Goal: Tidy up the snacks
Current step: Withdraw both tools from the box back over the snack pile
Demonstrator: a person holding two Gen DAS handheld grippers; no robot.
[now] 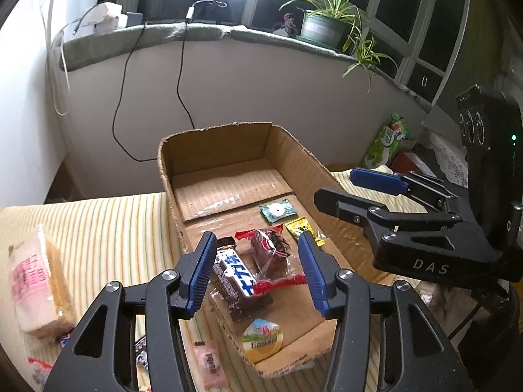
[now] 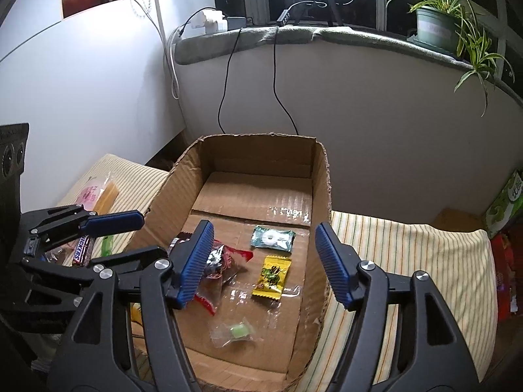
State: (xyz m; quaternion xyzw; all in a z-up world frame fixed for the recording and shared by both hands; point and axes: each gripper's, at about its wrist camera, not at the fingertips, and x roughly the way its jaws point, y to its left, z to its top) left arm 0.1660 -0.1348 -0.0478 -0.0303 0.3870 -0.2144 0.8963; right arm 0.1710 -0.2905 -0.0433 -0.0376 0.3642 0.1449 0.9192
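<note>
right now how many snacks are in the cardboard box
6: green packet and yellow packet mid-floor, red-wrapped snack and chocolate bar left of them, jelly cup and clear-wrapped green candy nearest the cameras. More may be hidden.

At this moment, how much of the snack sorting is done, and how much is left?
Partly done. The cardboard box already holds several snacks: a green candy, a yellow packet, a chocolate bar and a round jelly cup. Nothing is in hand: the left tool and right tool both stand open over the box. Left: the wafer pack, the Snickers bar and a pink candy outside on the striped cloth.
</note>
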